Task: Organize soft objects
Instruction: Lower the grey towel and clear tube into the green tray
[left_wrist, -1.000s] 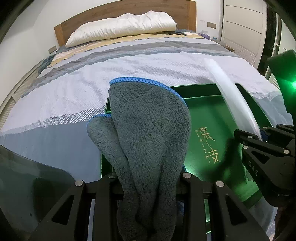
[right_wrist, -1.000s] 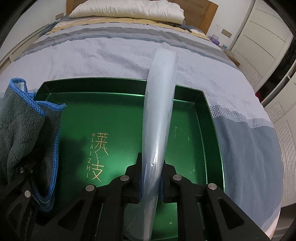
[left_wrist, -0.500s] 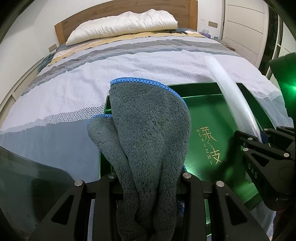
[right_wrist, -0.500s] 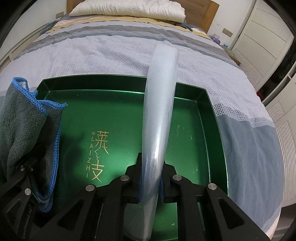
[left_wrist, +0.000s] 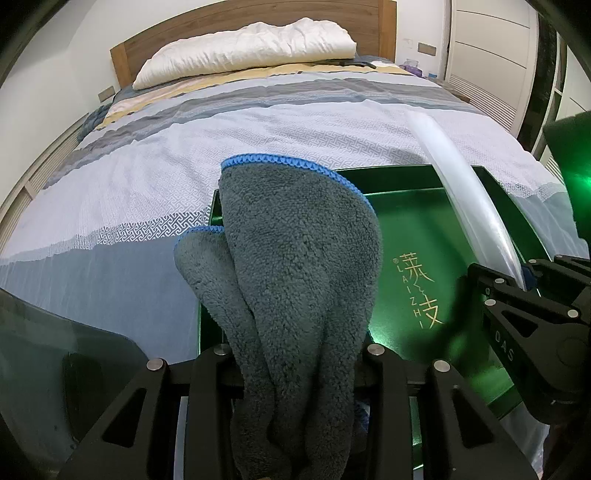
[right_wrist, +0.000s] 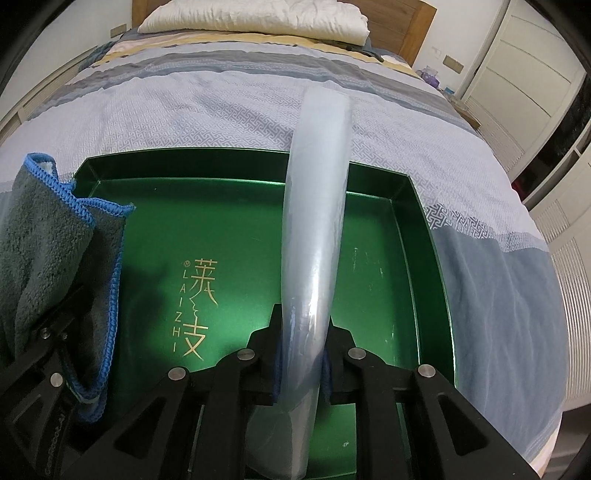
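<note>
The fluffy grey towel (left_wrist: 295, 280) (blue-edged) droops from the clamped left claw (left_wrist: 295, 354) above the green tray (right_wrist: 369, 280); the right claw (right_wrist: 301, 343), just loosening slightly, pinches clear plastic sheet (right_wrist: 314, 206). Otherwise unchanged.

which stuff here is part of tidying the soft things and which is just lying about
Part of the job:
- grey towel, held in the left gripper
- clear plastic sheet, held in the right gripper
- green tray on the bed

Just lying about:
- white pillow
- striped bedspread
- wooden headboard
</note>
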